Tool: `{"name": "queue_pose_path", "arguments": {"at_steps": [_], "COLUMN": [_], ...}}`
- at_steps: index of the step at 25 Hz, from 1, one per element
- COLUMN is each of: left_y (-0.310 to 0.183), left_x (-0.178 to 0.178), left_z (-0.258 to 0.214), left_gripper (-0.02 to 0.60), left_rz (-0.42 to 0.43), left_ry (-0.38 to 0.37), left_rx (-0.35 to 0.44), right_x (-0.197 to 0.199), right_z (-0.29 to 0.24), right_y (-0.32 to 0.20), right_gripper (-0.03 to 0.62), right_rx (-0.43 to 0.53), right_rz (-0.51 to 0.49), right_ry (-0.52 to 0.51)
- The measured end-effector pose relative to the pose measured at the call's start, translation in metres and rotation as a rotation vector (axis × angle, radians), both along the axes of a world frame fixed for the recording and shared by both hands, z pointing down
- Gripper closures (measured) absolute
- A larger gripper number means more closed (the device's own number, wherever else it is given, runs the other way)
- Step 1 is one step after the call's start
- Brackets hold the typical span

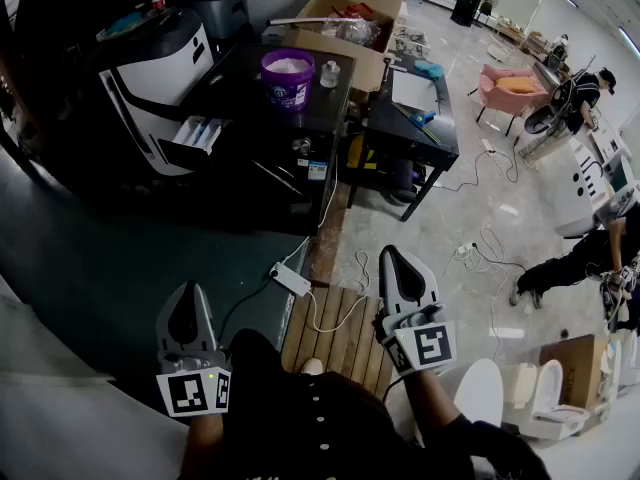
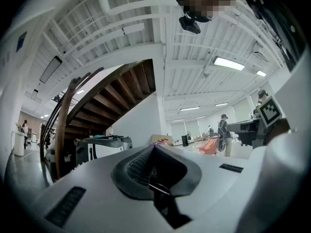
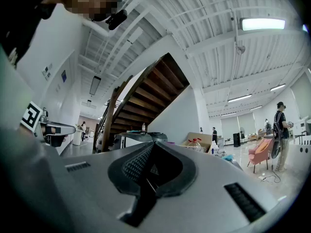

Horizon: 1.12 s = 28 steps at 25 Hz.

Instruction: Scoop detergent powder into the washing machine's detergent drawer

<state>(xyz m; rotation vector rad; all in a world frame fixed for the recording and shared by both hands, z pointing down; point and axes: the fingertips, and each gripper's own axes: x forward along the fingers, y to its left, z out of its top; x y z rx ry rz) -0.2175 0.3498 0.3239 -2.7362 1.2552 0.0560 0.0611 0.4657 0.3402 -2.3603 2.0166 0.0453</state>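
Note:
The white washing machine (image 1: pixel 150 78) stands at the upper left, its detergent drawer (image 1: pixel 196 133) pulled out. Beside it, a purple bucket (image 1: pixel 288 76) of white powder sits on a black cabinet (image 1: pixel 275 148), with a small clear cup (image 1: pixel 330 73) to its right. Both grippers hang low near the person's body, well short of the machine. My left gripper (image 1: pixel 187 303) (image 2: pixel 153 152) is shut with nothing in it and points up toward the ceiling. My right gripper (image 1: pixel 397 263) (image 3: pixel 154 149) is also shut and holds nothing.
A white power strip (image 1: pixel 290 278) and cables lie on the floor beside a wooden pallet (image 1: pixel 340 333). A black table (image 1: pixel 412 118) and cardboard boxes (image 1: pixel 345 8) stand behind the cabinet. A person (image 1: pixel 580 258) crouches at the right; toilets (image 1: pixel 550 398) stand at lower right.

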Motion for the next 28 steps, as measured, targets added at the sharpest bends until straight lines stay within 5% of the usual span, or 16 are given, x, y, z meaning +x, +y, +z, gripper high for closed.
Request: {"name": "queue_pose_path", "arguments": {"at_steps": [6, 12, 18, 20, 28], "left_y": [-0.002, -0.005, -0.008, -0.009, -0.018], "left_x": [0.001, 0.001, 0.006, 0.007, 0.016], "left_z": [0.000, 0.002, 0.004, 0.003, 0.003], "left_gripper": [0.568, 0.568, 0.568, 0.568, 0.568], "left_rz": [0.001, 0.001, 0.001, 0.001, -0.005], "left_ry": [0.000, -0.001, -0.008, -0.013, -0.031], "left_rx": [0.002, 0.001, 0.000, 0.002, -0.006], "right_x": [-0.002, -0.003, -0.003, -0.002, 0.009], "right_z": [-0.003, -0.018, -0.013, -0.012, -0.004], "right_y": [-0.003, -0.006, -0.010, -0.011, -0.027], "right_gripper": [0.566, 0.565, 0.562, 0.436, 0.465], "right_rx": [0.008, 0.136, 0.118, 0.110, 0.080], "right_rz": [-0.004, -0.028, -0.043, -0.044, -0.043], "right_ry": [0.003, -0.026, 0.001, 0.015, 0.002]}}
